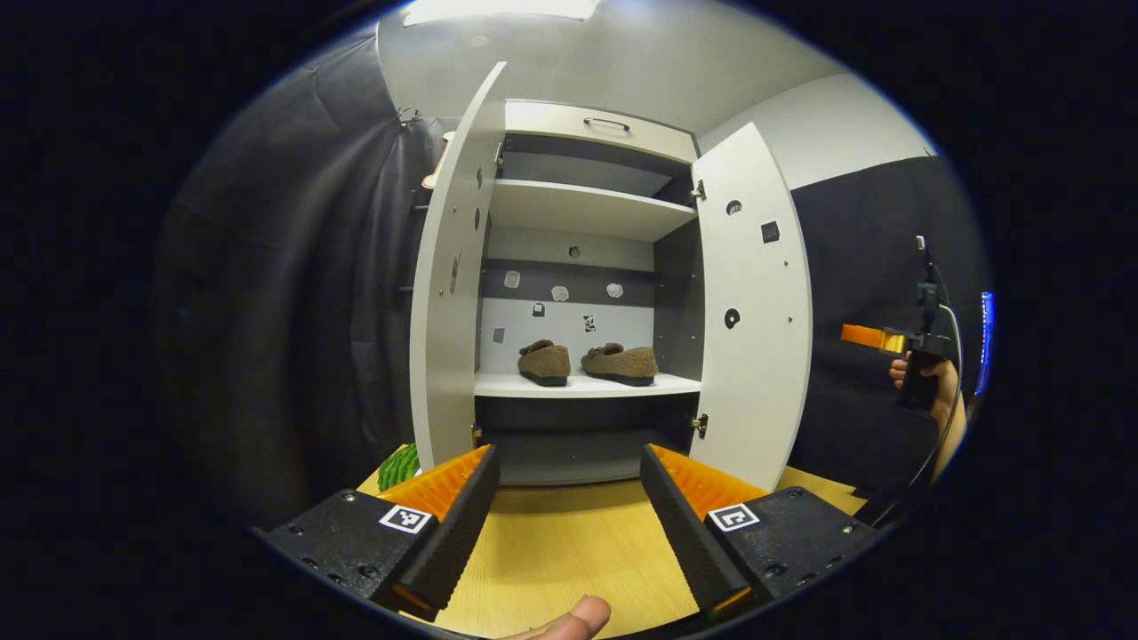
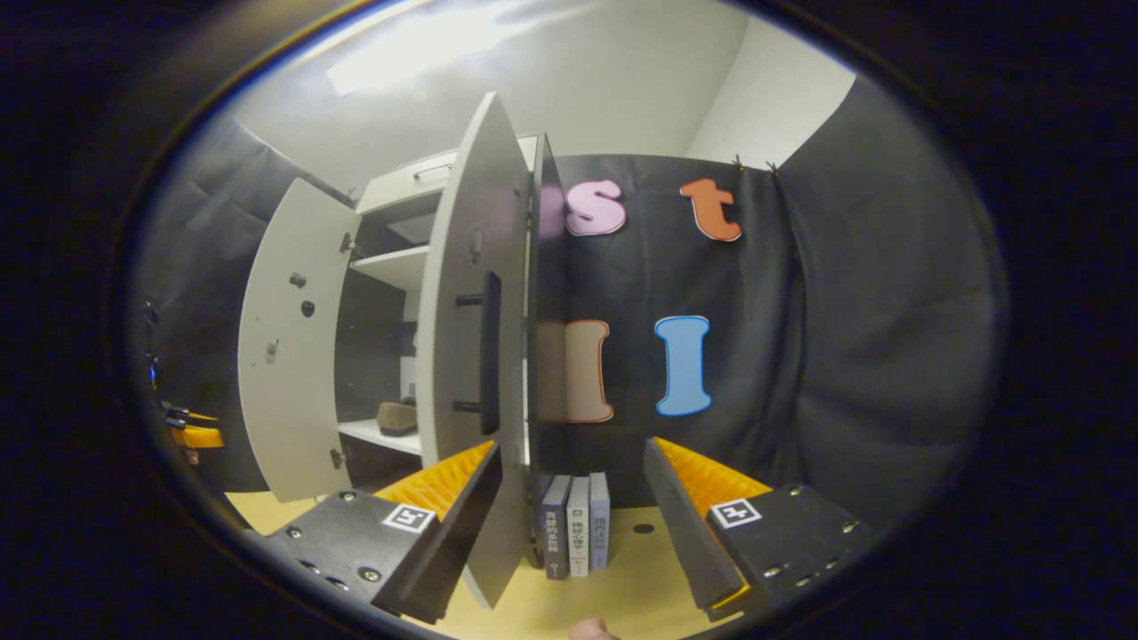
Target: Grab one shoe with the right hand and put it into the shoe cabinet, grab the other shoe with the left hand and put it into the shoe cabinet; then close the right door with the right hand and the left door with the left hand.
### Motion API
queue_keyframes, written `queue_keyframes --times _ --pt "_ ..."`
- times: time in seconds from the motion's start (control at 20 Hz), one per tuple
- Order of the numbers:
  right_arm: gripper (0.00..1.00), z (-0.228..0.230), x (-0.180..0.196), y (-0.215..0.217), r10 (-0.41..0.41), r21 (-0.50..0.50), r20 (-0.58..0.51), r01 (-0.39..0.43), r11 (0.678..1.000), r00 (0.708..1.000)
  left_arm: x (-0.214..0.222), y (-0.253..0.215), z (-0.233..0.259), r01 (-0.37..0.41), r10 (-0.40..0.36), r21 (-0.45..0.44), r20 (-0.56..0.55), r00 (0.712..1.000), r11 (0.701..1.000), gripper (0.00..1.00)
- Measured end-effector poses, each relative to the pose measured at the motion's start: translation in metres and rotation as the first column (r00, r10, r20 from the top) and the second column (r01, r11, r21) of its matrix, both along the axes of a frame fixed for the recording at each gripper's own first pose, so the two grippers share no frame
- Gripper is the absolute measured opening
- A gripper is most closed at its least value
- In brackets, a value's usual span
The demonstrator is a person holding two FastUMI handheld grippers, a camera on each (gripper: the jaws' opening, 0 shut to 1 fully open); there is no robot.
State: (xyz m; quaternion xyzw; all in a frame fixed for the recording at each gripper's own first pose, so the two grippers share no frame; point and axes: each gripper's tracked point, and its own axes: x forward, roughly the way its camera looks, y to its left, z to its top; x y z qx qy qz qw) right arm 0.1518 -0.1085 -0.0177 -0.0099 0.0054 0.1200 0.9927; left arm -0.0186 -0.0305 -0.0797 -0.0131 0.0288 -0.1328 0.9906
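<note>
A black-draped booth surrounds a wooden counter (image 1: 551, 542) carrying the white shoe cabinet (image 1: 587, 209), both doors open. Both brown shoes (image 1: 544, 362) (image 1: 621, 362) sit on its middle shelf (image 1: 587, 385). The right door (image 2: 471, 356) is the step in hand: the right hand-held gripper (image 2: 573, 511), jaws wide and empty, is best pushed against its outer face near the black handle (image 2: 490, 353). The left hand-held gripper (image 1: 564, 511) is equally wide, empty. The door hides most of the cabinet's inside in the right gripper view; the books (image 2: 576, 524) beside it could snag.

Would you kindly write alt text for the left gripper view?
Two brown shoes sit side by side on a shelf inside the white shoe cabinet, both doors open. The open left gripper hovers over the wooden table in front.
</note>
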Motion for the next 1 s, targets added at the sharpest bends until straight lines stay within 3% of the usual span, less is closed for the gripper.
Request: queue_keyframes --times 0.2,0.5,1.0 --pt "0.96 0.001 0.039 -0.019 0.002 0.009 -0.054 -0.002 1.0 0.999 -0.008 0.001 0.007 0.005 -0.004 -0.003 0.036 0.999 1.0 0.97" --pt "0.94 0.017 0.081 -0.001 0.003 0.015 -0.112 -0.002 1.0 0.994 -0.01 0.006 0.009 -0.006 0.005 0.007 0.048 0.999 1.0 0.98" --pt "0.97 0.027 0.079 0.047 0.07 -0.137 -0.153 -0.091 0.986 0.986 -0.007 0.025 0.007 -0.03 0.029 0.022 0.062 0.998 0.999 0.98"
